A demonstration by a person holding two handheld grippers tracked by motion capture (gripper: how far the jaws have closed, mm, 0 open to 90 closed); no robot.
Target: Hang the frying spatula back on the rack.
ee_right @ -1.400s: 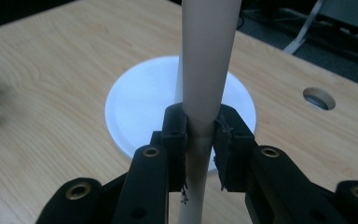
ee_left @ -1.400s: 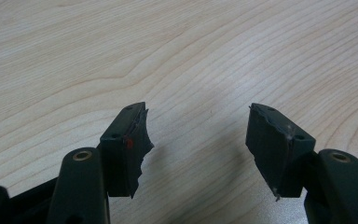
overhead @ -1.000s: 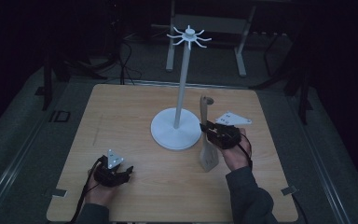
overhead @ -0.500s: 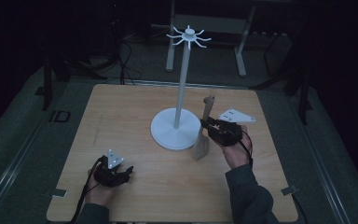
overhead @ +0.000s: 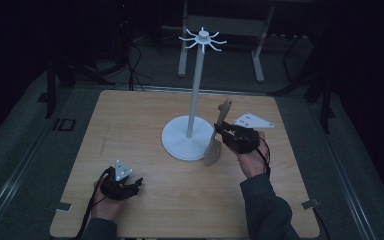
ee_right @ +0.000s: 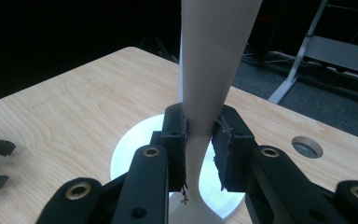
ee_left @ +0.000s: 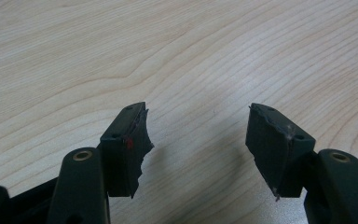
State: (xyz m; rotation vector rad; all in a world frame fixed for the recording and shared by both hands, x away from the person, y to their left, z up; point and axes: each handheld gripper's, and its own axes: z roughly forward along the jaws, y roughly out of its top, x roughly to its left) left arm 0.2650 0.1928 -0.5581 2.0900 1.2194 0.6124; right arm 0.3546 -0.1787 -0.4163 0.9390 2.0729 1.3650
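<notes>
Tilting upright since a second ago, the wooden spatula (overhead: 216, 140) stays clamped in the right hand-held gripper (overhead: 226, 133) at four o'clock of the hook stand (overhead: 196, 102) (left hand-held gripper (overhead: 130, 184) gaping, idle), seemingly readied for hanging.

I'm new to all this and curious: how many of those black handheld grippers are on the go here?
2. The left gripper sits low at the table's near left. The right gripper is beside the white stand, clamped on a wooden spatula.
</notes>
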